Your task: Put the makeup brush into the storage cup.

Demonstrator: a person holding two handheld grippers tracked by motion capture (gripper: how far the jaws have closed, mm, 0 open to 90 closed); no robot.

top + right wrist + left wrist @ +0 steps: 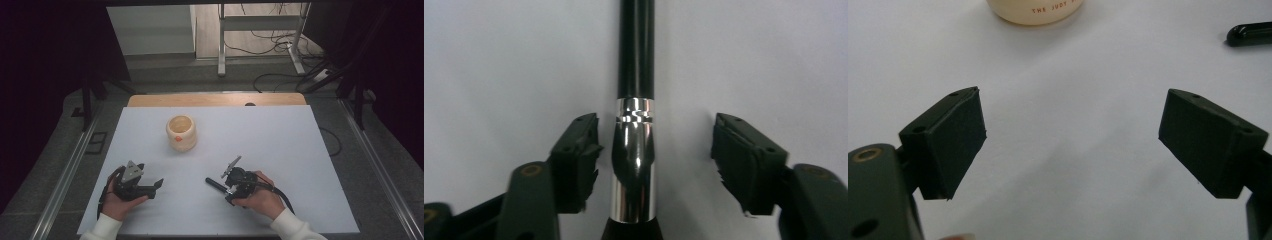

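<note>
A brush with a black handle (636, 50) and a shiny silver collar (634, 170) lies on the white table top (280, 145). My right gripper (654, 160) is open around the collar, one pad close beside it, the other well apart. In the high view the right gripper (228, 189) is at the front right, with the brush handle (216, 185) sticking out to its left. My left gripper (1073, 140) is open with bare table between its pads; it rests at the front left (156, 187). A cream round jar (181, 132) stands behind them, its base (1034, 11) at the top of the left gripper view.
The end of the brush handle (1250, 34) shows at the upper right of the left gripper view. A wooden strip (215, 100) runs along the table's far edge. Behind it are metal desk legs (221, 45) and floor cables (280, 42).
</note>
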